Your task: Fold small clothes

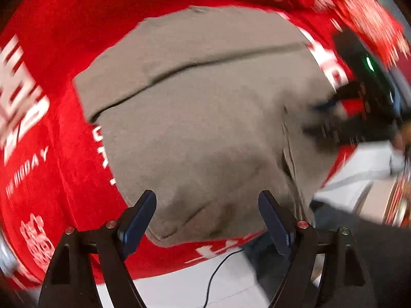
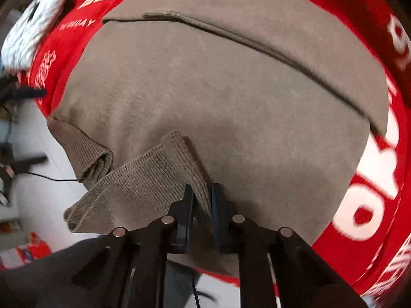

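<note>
Taupe knit sweater point(image 2: 218, 89) lies on the red-covered table point(image 2: 372, 179). Right tongs point(image 2: 202, 197) pinch its ribbed cuff point(image 2: 154, 177); left tongs point(image 1: 206, 215) hang open above it. Risk: thin grip slips, sleeve drops unfolded.

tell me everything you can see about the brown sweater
The brown sweater is a taupe knit, soft and matte, lying mostly flat on the red cloth with white lettering. One layer is folded over, leaving a long diagonal edge across it. Its ribbed cuff or hem is lifted and pinched in the right gripper, jaws closed on it. The left gripper is above its near edge, jaws wide apart, holding nothing.
</note>
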Demonstrator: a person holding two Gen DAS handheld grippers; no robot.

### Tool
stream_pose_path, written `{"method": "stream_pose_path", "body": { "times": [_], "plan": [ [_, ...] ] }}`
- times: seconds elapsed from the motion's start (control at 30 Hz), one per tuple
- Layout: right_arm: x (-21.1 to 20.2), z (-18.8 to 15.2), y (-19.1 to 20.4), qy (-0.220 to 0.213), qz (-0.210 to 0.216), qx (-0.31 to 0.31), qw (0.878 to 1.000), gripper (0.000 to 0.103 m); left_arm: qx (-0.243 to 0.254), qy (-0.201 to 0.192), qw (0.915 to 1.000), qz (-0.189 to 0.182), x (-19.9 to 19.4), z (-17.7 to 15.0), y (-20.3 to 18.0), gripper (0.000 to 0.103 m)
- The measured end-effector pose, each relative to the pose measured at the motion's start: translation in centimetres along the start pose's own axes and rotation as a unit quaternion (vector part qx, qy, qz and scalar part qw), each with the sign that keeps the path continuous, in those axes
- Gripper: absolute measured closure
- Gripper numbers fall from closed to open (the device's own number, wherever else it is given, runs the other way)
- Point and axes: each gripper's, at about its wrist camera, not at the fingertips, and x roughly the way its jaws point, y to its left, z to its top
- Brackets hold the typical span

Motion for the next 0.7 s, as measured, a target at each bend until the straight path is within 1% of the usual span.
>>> {"method": "stream_pose_path", "body": {
  "times": [0.1,0.17,0.23,0.3,0.33,0.37,0.4,0.43,0.47,0.53,0.57,0.63,0.7],
  "plan": [
    [-0.1,-0.4,-1.4,-0.004,0.027,0.035,0.999,0.089,0.08,0.01,0.9968,0.005,1.2,-0.5,-2.3,0.021],
    [-0.1,-0.5,-1.8,-0.006,0.033,0.049,0.998,0.088,0.113,0.018,0.9934,0.002,2.4,-0.5,-3.6,0.021],
    [0.0,-0.9,-1.7,-0.007,0.023,0.041,0.999,0.087,0.132,0.021,0.991,0.001,3.5,-0.5,-4.4,0.021],
    [-0.1,-1.1,-1.2,-0.009,0.003,0.024,1.0,0.088,0.141,0.024,0.9897,0.005,4.6,-0.2,-5.1,0.021],
    [-0.1,-1.0,-0.6,-0.011,-0.007,0.018,1.0,0.092,0.14,0.025,0.9898,0.006,5.2,0.1,-5.2,0.023],
    [-0.2,-1.1,-0.2,-0.015,-0.012,0.015,1.0,0.096,0.136,0.026,0.9904,0.003,5.6,0.4,-5.4,0.043],
    [-0.6,-1.2,0.1,-0.018,-0.014,0.015,1.0,0.096,0.128,0.031,0.9912,-0.007,5.9,0.6,-5.3,0.059],
    [-1.2,-1.4,0.4,-0.026,-0.016,0.016,0.999,0.096,0.115,0.039,0.9924,-0.021,6.1,1.0,-5.1,0.091],
    [-2.0,-1.6,0.3,-0.035,-0.016,0.02,0.999,0.096,0.094,0.043,0.994,-0.037,6.1,1.2,-4.6,0.095],
    [-3.9,-2.1,-0.1,-0.052,-0.014,0.034,0.998,0.096,0.041,0.035,0.9959,-0.073,4.9,1.4,-2.8,0.095],
    [-4.8,-2.4,-0.6,-0.06,-0.013,0.039,0.997,0.096,0.018,0.03,0.9959,-0.084,4.2,1.3,-2.0,0.095],
    [-6.8,-2.9,-1.5,-0.078,-0.017,0.049,0.996,0.096,-0.039,0.012,0.9938,-0.104,2.0,1.1,0.2,0.095],
    [-9.0,-2.7,-2.1,-0.1,-0.022,0.057,0.993,0.096,-0.085,-0.005,0.9903,-0.11,0.0,0.9,2.1,0.095]
  ]
}}
